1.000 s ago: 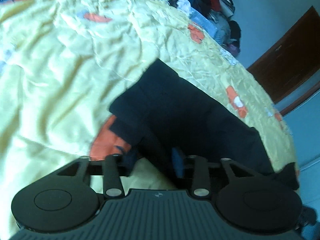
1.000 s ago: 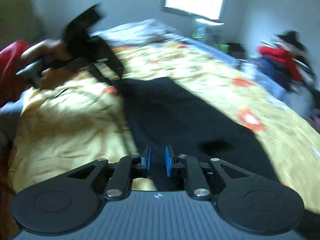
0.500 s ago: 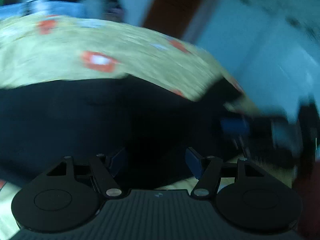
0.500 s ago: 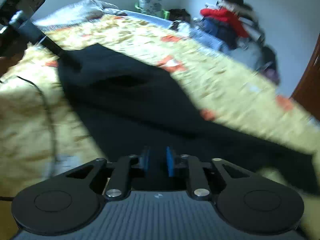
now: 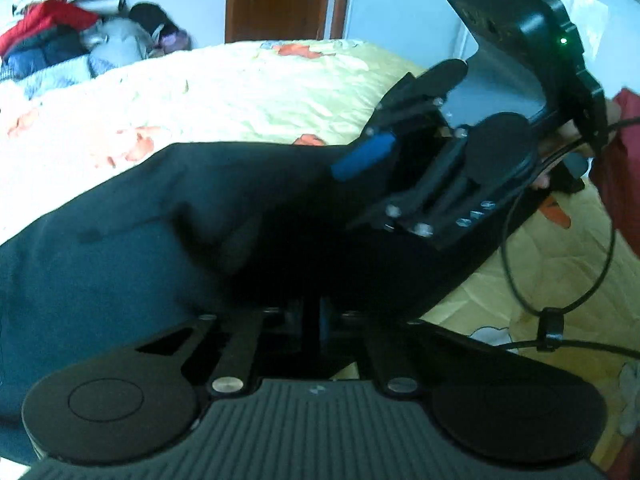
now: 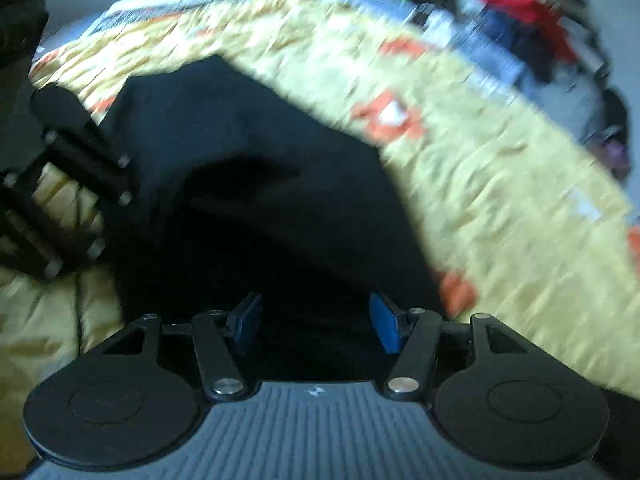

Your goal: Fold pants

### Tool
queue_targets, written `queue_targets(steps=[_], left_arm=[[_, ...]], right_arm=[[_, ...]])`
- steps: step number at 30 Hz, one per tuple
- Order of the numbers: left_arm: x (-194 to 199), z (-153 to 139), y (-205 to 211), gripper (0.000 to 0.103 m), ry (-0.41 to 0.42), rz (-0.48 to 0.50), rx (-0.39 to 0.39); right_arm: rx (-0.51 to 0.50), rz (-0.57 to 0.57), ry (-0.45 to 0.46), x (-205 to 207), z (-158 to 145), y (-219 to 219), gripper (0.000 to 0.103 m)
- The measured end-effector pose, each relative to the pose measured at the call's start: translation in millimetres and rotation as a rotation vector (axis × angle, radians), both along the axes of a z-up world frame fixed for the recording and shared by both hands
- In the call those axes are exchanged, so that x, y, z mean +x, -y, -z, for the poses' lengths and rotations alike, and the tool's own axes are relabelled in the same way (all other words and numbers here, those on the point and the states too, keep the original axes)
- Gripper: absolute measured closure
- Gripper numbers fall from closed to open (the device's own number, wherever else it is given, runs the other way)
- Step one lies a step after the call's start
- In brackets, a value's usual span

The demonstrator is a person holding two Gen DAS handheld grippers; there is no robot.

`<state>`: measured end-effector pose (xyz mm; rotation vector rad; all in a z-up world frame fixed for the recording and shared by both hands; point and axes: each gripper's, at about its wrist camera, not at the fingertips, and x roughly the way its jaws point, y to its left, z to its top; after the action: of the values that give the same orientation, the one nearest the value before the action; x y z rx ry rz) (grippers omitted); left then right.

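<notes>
Dark navy pants (image 5: 168, 240) lie spread on a yellow bedspread (image 5: 248, 92); they also show in the right wrist view (image 6: 248, 184). My left gripper (image 5: 312, 312) is shut on the near edge of the pants. My right gripper (image 6: 316, 324) is open, its blue pads (image 6: 386, 326) wide apart just over the dark cloth, holding nothing. The right gripper shows in the left wrist view (image 5: 360, 156), above the pants at the right. The left gripper's body shows at the left edge of the right wrist view (image 6: 68, 184).
A pile of clothes (image 5: 60, 40) lies beyond the far side of the bed, and a brown door (image 5: 280, 0) stands behind. A black cable (image 5: 560, 280) hangs from the right gripper over the bedspread. The bed's edge (image 5: 580, 360) is near at the right.
My left gripper swung round to face the door and closed on the pants' edge. My right gripper, shut on the pants before, has opened and let go.
</notes>
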<state>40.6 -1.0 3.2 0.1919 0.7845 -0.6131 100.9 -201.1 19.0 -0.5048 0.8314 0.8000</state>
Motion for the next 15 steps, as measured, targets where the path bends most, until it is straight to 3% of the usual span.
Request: queue_targets(steps=[3, 9, 12, 13, 15], left_arm=[[-12.9, 0.7, -0.7, 0.101, 0.051, 0.049, -0.015], [-21.9, 11.8, -5.0, 0.101, 0.052, 0.086, -0.021], [-19.6, 10.9, -11.7, 0.101, 0.036, 0.076, -0.038], [-21.7, 10.0, -11.1, 0.101, 0.037, 0.076, -0.035], [-26.4, 8.3, -8.9, 0.101, 0.048, 0.08, -0.018]], right_arm=[[-0.034, -0.032, -0.077, -19.0, -0.6, 12.0, 0.042], [-0.025, -0.036, -0.138, -63.0, -6.1, 42.1, 0.041], [0.013, 0.027, -0.061, -65.7, -12.9, 48.6, 0.037], [0.041, 0.064, -0.03, -60.4, -14.0, 49.9, 0.033], [0.114, 0.134, 0.019, -50.9, -16.8, 51.6, 0.032]])
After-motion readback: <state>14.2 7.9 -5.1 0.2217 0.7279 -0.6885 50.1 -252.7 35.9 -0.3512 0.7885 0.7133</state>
